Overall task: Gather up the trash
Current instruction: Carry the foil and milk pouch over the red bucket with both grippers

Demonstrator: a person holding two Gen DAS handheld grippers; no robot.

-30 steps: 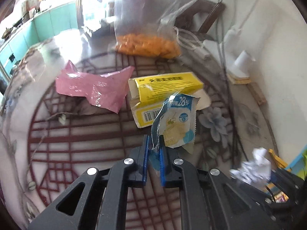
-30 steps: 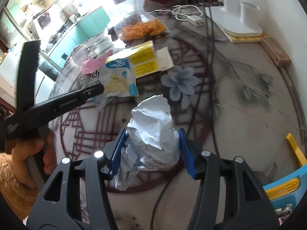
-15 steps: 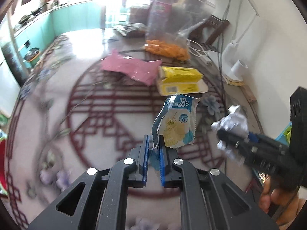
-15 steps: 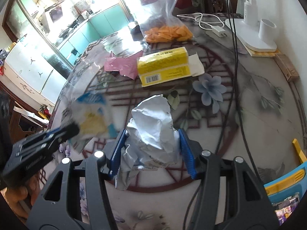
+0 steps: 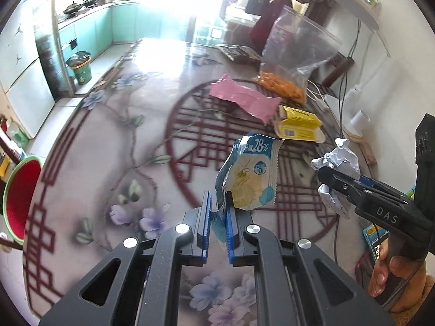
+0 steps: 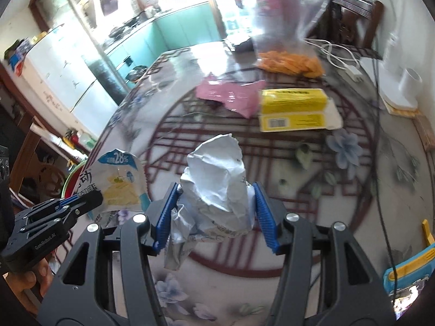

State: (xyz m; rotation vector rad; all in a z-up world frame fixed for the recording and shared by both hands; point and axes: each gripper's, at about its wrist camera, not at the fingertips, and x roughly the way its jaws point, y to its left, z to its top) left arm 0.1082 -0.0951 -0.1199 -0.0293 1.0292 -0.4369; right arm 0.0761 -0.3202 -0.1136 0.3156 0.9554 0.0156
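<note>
My left gripper [image 5: 218,217] is shut on the lower edge of a blue and white snack wrapper [image 5: 251,174] marked 28%, which stands up above the table. The same wrapper [image 6: 117,182] and left gripper [image 6: 81,202] show at the left of the right wrist view. A crumpled white paper ball [image 6: 217,184] fills my right gripper [image 6: 214,212], whose blue pads press its sides. In the left wrist view that ball [image 5: 337,163] and the right gripper [image 5: 331,174] sit at the right. A pink wrapper [image 5: 244,99] and a yellow box [image 5: 297,126] lie on the table further back.
A clear bag of orange snacks [image 6: 291,62] stands at the back of the patterned table [image 5: 108,135], with white cables [image 6: 339,54] and a white lamp base [image 6: 402,89] by the wall. A red bowl with a green rim [image 5: 20,198] sits off the left edge. A green bin [image 5: 80,68] stands on the kitchen floor.
Both grippers have pulled back and risen from the table with their loads, and each view has rolled. The pink wrapper and yellow box now look farther away.
</note>
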